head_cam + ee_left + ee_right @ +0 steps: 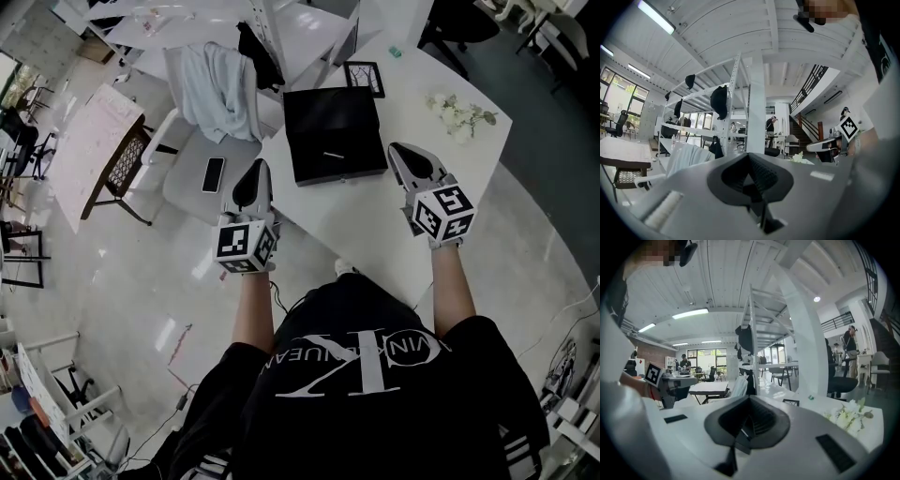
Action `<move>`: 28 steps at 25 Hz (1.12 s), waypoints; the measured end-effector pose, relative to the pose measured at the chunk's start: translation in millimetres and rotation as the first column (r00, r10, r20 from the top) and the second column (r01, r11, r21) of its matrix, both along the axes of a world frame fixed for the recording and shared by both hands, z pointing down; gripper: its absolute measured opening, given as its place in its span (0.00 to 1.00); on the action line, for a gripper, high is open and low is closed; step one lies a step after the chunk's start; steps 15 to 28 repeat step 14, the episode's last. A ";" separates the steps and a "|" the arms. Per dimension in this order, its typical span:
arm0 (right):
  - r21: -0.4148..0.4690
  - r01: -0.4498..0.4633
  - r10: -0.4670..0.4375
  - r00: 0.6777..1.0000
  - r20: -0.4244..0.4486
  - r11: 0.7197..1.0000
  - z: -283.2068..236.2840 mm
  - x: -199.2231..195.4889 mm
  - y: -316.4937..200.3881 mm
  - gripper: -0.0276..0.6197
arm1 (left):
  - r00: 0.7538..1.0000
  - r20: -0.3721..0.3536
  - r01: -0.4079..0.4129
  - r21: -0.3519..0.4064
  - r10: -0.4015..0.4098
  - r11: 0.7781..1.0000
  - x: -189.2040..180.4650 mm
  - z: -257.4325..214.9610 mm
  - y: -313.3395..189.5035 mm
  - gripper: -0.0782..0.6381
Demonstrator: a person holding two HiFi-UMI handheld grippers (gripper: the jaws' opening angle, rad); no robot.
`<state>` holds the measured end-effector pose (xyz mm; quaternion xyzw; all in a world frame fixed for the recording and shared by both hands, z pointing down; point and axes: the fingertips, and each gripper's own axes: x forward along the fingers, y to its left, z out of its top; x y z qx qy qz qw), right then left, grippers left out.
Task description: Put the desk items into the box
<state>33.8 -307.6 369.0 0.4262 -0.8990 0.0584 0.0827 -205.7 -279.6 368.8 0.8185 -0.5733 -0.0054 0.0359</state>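
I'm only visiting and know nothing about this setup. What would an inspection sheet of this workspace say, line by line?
Surface: white table, mostly bare near the person.
Job's things: black box open on the table, with a slim white item inside; black frame, white flowers and small green item lie outside it.
Clutter: phone on a chair seat; pale cloth draped over the chair.
Grippers: left gripper and right gripper both shut, empty, flanking the box.
Cables: thin line on the floor, possibly a cable.
Surroundings: open office, white shelving, other desks, people far off.
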 end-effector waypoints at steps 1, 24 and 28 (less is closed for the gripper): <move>0.000 0.001 -0.001 1.000 0.001 1.000 0.2 0.4 0.4 0.06 | 1.000 -0.001 0.000 0.000 0.000 1.000 0.3 0.1 0.2 0.12; -0.002 0.010 -0.010 1.000 0.007 1.000 4.1 3.0 -4.0 0.06 | 1.000 -0.005 0.015 -0.011 -0.015 1.000 0.4 6.4 -4.4 0.12; -0.002 0.010 -0.010 1.000 0.007 1.000 4.1 3.0 -4.0 0.06 | 1.000 -0.005 0.015 -0.011 -0.015 1.000 0.4 6.4 -4.4 0.12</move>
